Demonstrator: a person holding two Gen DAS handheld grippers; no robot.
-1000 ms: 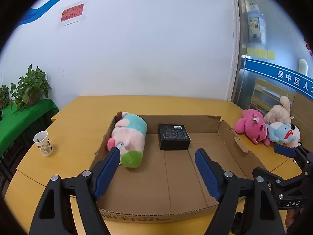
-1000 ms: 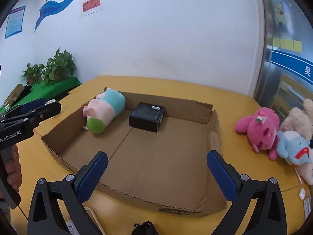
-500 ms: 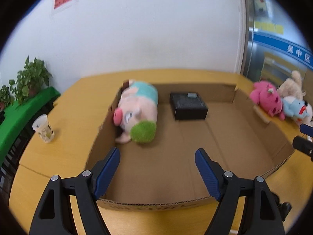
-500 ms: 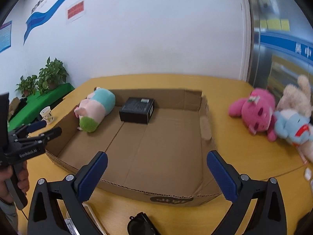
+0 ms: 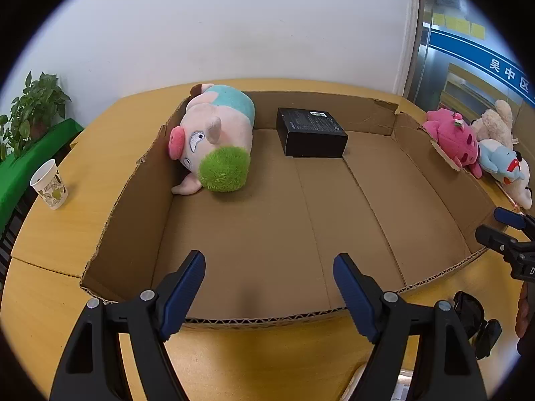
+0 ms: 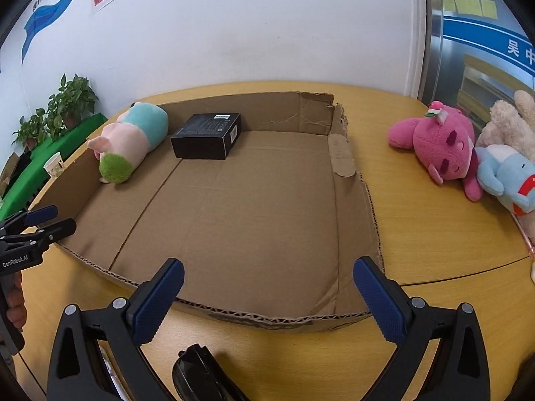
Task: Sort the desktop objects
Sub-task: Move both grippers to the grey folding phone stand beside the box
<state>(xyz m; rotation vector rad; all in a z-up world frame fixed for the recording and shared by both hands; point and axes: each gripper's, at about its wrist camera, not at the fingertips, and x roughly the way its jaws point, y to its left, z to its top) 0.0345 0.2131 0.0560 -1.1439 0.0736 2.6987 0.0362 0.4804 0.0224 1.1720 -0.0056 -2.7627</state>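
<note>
A shallow cardboard box [image 5: 127, 207] lies open on the yellow table. Inside it, a pink pig plush [image 5: 214, 133] with a teal back and green tuft lies against the left wall, and a black box [image 5: 311, 130] sits by the far wall. A pink plush [image 6: 441, 140], a blue plush [image 6: 505, 170] and a cream plush [image 6: 505, 123] lie on the table right of the box. My left gripper [image 5: 269, 260] hangs open over the box's near edge, holding nothing. My right gripper [image 6: 269, 264] is open and empty above the box's near right corner.
A paper cup [image 5: 50, 183] stands on the table left of the box. Black sunglasses [image 6: 197, 374] lie on the table just under my right gripper. Potted plants [image 5: 30, 107] on a green cloth stand off the table's far left. A white wall runs behind.
Both grippers have sunk and tipped downward, so the box floor fills more of each view. The right gripper has swung right, toward the plush toys. Both stay open.
</note>
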